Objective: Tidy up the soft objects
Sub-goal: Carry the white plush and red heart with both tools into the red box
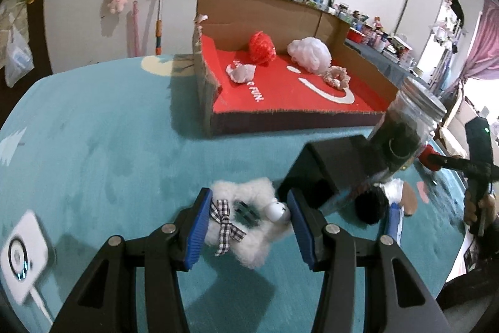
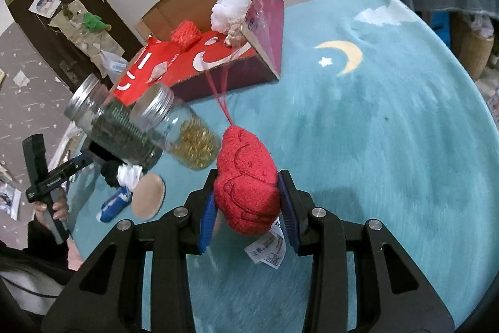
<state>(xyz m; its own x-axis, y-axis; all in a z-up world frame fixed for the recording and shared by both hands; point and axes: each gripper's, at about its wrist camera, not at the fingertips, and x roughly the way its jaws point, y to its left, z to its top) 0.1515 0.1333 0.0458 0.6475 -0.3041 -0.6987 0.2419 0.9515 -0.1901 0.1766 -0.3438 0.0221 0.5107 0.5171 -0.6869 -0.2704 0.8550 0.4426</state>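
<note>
On the teal counter the left gripper stands with its blue pads either side of a white fluffy toy with a checked bow. At 12 o'clock a cardboard box holds a red pompom, a white puff and a scrunchie. A jar stands at 2 o'clock.

One cardboard box holding four soft items: red pouf, white mesh pouf, pink scrunchie, pale cloth scrap. Two lidded jars: dark-filled, gold-filled. One white fluffy toy. One red plush.
</note>
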